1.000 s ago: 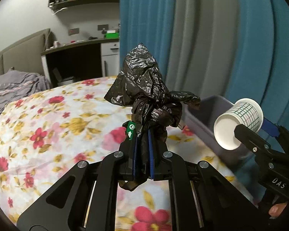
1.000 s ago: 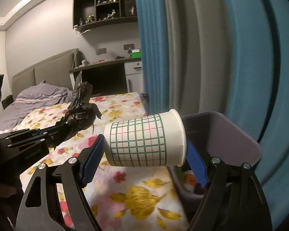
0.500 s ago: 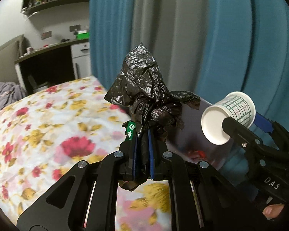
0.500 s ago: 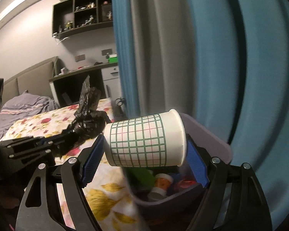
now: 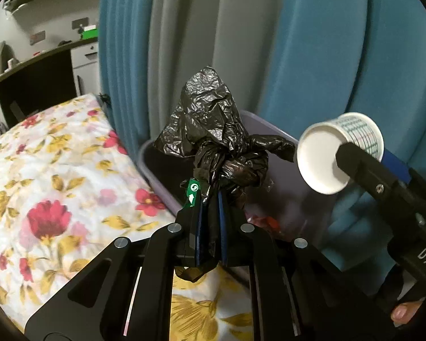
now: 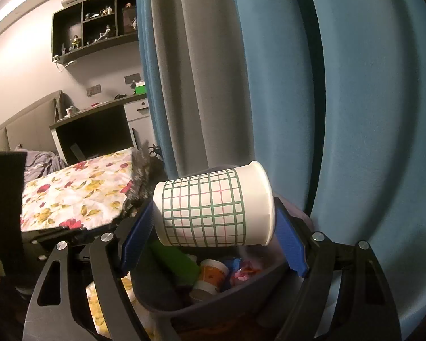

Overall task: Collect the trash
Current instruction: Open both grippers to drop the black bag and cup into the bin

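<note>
Fingers of the left gripper (image 5: pixel 210 199) pinch a crumpled, knotted black trash bag (image 5: pixel 213 139) above the bin (image 6: pixel 162 292), while the right gripper (image 6: pixel 213 230), marked "DAS", clamps a sideways grid-patterned white paper cup (image 6: pixel 213 207) over it.

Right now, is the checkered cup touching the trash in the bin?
Apart. The right wrist view shows the paper cup clamped sideways in the right gripper, hanging above the bin's trash.

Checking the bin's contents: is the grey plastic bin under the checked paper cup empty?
No, the grey plastic bin already holds a green item, small cups and wrappers below the checked paper cup.
</note>
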A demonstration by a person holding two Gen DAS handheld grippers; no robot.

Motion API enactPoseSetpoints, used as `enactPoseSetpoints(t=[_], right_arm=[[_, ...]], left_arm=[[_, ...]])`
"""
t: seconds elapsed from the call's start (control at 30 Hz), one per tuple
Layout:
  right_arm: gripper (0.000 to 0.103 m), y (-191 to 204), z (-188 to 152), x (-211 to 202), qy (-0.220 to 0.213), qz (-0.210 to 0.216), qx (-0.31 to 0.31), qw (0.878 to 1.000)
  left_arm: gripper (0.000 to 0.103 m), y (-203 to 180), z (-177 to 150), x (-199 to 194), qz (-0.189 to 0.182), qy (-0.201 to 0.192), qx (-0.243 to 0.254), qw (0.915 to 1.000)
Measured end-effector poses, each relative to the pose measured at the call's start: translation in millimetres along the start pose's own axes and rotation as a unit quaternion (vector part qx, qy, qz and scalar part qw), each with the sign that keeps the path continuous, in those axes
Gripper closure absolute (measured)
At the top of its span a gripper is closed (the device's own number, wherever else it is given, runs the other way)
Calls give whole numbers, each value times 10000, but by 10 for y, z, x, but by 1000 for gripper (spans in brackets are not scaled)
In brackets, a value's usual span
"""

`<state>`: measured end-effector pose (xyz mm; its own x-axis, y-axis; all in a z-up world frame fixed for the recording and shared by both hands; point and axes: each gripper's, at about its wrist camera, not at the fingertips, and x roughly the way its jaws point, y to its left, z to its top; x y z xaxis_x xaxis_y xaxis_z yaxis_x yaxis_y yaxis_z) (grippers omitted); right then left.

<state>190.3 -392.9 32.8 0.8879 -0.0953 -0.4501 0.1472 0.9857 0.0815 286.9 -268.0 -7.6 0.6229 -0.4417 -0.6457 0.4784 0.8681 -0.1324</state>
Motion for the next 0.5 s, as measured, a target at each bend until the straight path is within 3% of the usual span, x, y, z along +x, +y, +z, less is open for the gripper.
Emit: enactPoseSetpoints(t=[0.3,0.37,0.43,0.5], right_arm=[[25,13,9,130,84,-11,69,9999],[25,1,11,150,94,-17,91,9999],[25,-13,15,168,103,-42,137,9998],[25,-33,13,199,146,-50,213,9997]], left_arm=[[88,-56,-57,186,-293,171,-31,9994],[72,-62,-75,186,-323,188,-3,9993],[40,-22,-111,146,-149,90,-9,9998],[33,56,-133,73,-53,-61,-108,9999]])
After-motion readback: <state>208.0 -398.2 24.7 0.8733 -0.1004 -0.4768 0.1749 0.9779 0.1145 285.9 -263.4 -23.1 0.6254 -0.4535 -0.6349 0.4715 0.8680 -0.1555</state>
